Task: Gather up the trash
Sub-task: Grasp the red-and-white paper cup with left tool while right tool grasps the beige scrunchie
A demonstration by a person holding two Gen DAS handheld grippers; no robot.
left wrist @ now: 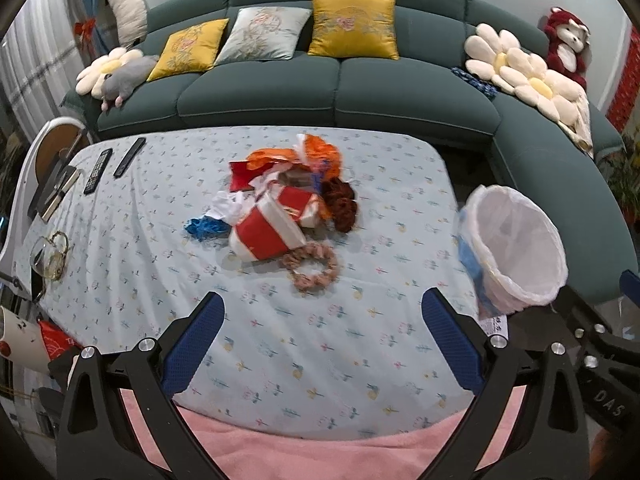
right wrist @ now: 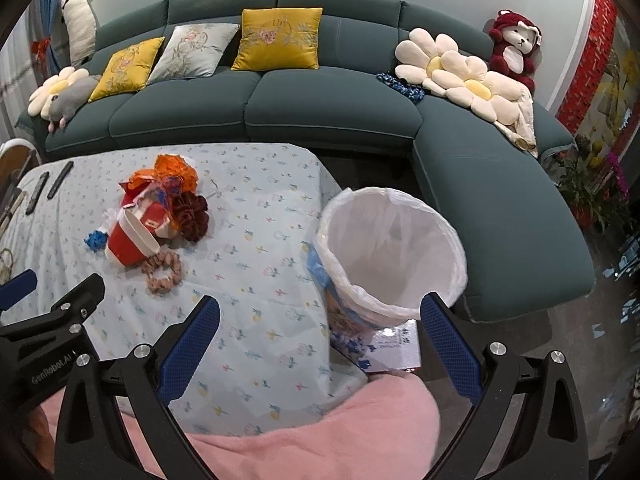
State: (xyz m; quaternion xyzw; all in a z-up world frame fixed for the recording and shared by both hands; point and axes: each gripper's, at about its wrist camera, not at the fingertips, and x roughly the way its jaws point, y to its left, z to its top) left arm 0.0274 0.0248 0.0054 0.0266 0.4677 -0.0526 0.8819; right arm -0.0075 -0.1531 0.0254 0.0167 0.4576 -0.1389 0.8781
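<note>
Nothing collected yet by the look of it: the lined bin (right wrist: 390, 256) sits empty just off the table's (left wrist: 360, 360) right edge, while the trash pile (left wrist: 280, 204), with its red-and-white paper cup (left wrist: 266, 232), wrappers and scrunchies, lies mid-table. The left gripper (left wrist: 322, 334) hovers short of it, fingers wide apart and empty; the right gripper (right wrist: 320, 338) likewise gapes near the bin

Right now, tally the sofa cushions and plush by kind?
Yellow cushions: 2
Grey cushion: 1
Flower cushions: 3
Plush toys: 3
Total: 9
</note>
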